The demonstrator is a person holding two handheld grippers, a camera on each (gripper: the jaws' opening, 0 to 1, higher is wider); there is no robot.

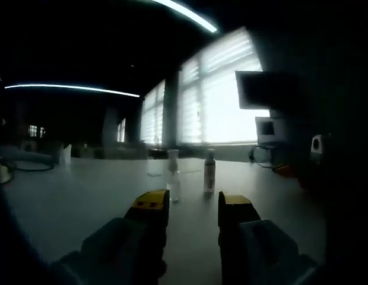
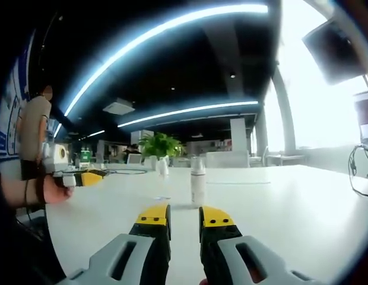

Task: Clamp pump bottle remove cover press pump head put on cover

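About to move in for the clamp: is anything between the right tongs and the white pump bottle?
Nothing: in the right gripper view, bare white table runs from the right tongs to the white pump bottle, standing upright just ahead.

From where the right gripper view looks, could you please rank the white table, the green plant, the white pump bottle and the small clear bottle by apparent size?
1. white table
2. green plant and white pump bottle: similar in apparent size, and the plant stands farther off, so unranked
3. small clear bottle, also farther back than the pump bottle
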